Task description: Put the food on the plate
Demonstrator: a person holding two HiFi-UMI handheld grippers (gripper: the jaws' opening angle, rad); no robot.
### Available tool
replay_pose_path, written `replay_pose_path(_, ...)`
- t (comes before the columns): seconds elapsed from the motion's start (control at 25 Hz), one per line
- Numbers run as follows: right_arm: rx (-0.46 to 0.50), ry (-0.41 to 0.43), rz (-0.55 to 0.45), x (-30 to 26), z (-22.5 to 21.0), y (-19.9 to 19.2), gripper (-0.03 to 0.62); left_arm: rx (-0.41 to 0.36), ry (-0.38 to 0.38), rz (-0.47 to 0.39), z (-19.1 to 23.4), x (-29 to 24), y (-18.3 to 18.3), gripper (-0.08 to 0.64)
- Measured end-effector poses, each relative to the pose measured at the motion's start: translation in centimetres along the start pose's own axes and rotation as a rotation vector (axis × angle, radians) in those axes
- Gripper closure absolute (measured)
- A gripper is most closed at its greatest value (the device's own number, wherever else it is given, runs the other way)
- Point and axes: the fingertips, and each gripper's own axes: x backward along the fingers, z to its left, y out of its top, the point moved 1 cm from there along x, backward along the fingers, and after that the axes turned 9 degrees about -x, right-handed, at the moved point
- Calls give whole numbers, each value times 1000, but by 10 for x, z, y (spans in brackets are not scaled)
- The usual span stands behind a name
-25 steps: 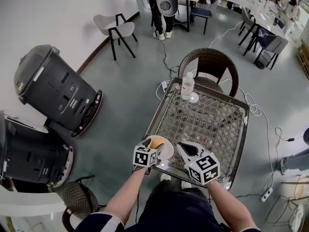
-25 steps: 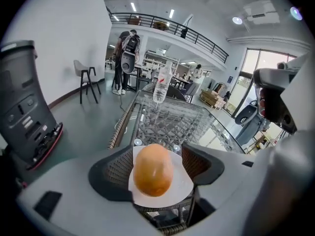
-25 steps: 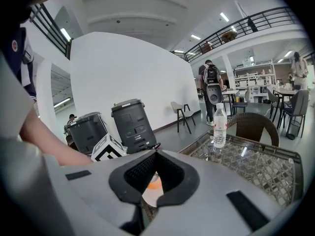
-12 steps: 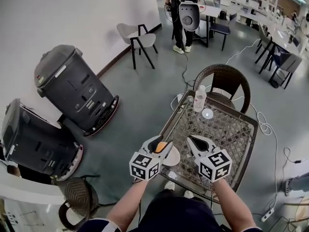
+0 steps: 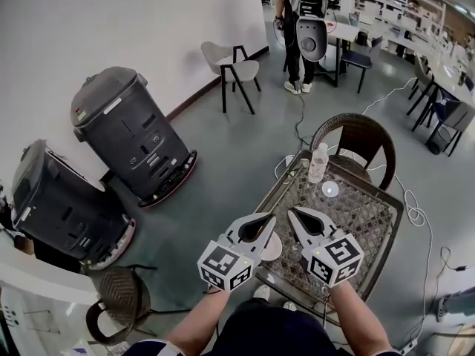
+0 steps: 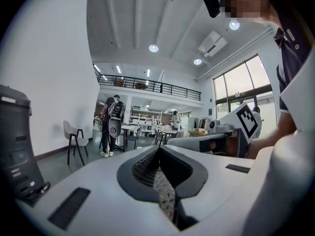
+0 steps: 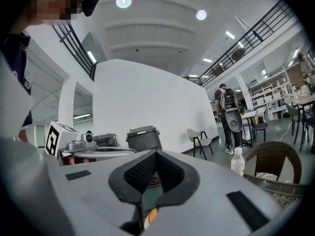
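Note:
Both grippers are held up side by side above the near left corner of the wicker table (image 5: 349,213). My left gripper (image 5: 267,218) (image 6: 158,149) is shut, with nothing between its jaws. My right gripper (image 5: 294,212) (image 7: 156,153) is also shut and empty. The white plate (image 5: 274,249) lies at the table's near left edge, mostly hidden under the left gripper. A sliver of orange food (image 7: 149,214) shows far below through the slot between the right jaws; I cannot see the food in the head view.
A clear water bottle (image 5: 318,163) and a small white disc (image 5: 330,189) stand at the table's far side, with a wicker chair (image 5: 355,141) behind. Two dark service robots (image 5: 130,136) stand at left on the floor. A person (image 5: 303,21) stands far back.
The left jaws went from open over the plate and orange food to shut. Both grippers rose away from the plate, and the head view swung toward the left.

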Motion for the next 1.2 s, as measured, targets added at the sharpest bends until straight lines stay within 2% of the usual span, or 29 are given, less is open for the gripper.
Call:
replay_pose_path(0.24, 76, 44, -32, 3, 16, 20, 589, 45, -2, -50, -2, 3, 21, 551)
replay_pose_path(0.44, 128, 72, -50, 7, 28, 30, 589, 51, -5, -78, -3, 5, 35, 551)
replay_pose_path(1.2, 123, 60, -73, 9, 27, 44, 589, 54, -23, -90, -1, 4, 46, 551)
